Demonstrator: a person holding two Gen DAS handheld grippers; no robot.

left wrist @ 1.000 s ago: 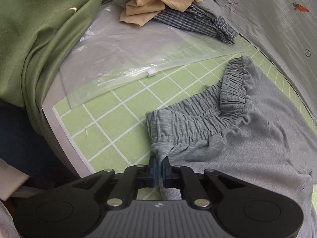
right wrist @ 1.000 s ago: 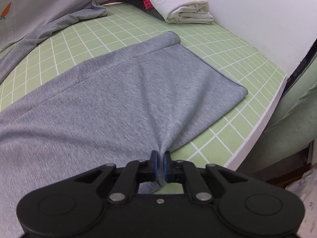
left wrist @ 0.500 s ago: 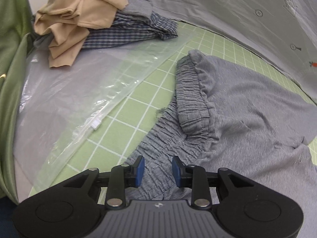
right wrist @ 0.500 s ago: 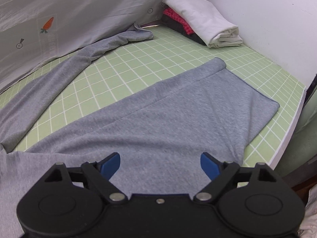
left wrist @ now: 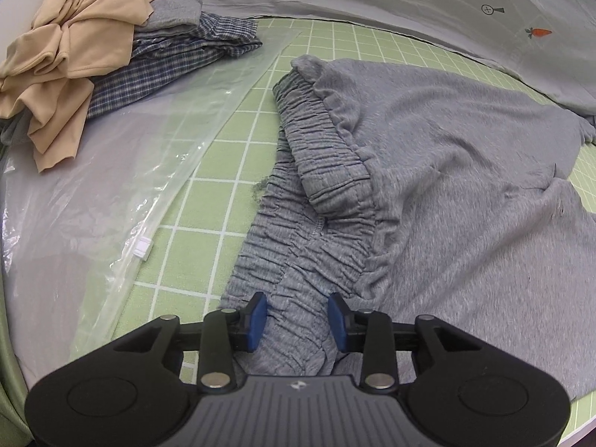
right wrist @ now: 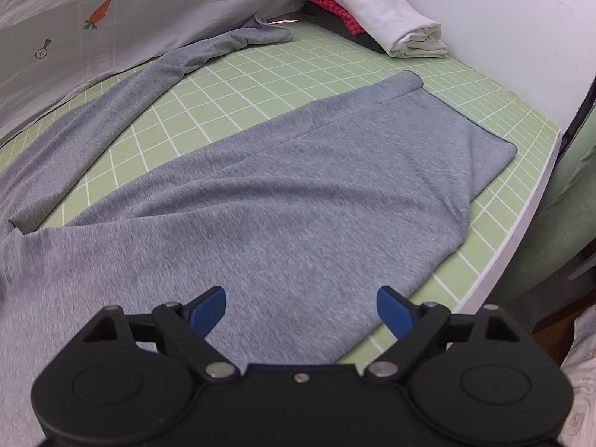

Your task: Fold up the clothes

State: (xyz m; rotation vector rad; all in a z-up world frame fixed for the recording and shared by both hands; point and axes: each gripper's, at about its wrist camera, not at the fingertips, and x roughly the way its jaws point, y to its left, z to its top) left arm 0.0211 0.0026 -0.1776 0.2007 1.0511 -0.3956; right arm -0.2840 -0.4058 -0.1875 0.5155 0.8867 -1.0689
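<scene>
Grey sweatpants lie spread on the green grid mat (left wrist: 208,201). Their ruched waistband (left wrist: 327,149) is partly folded over and runs down toward my left gripper (left wrist: 298,316). That gripper's jaws are closing, with bunched waistband cloth between the blue pads (left wrist: 257,316), which do not visibly press it. In the right wrist view one trouser leg (right wrist: 298,171) lies flat with its hem at the far right, and the other leg (right wrist: 149,85) trails off to the back. My right gripper (right wrist: 301,305) hovers wide open over the near leg and holds nothing.
A heap of beige cloth (left wrist: 74,37) on a plaid garment (left wrist: 167,63) sits at the back left, beside a clear zip bag (left wrist: 93,205). A grey printed sheet (left wrist: 447,7) lines the back. Folded white cloth (right wrist: 391,18) lies far right, the mat's edge (right wrist: 521,216) beyond the hem.
Both grippers have let go of the grey cloth and opened, the right one wide. The left view has swung and rolled toward the waistband; the right one has pulled back along the leg.
</scene>
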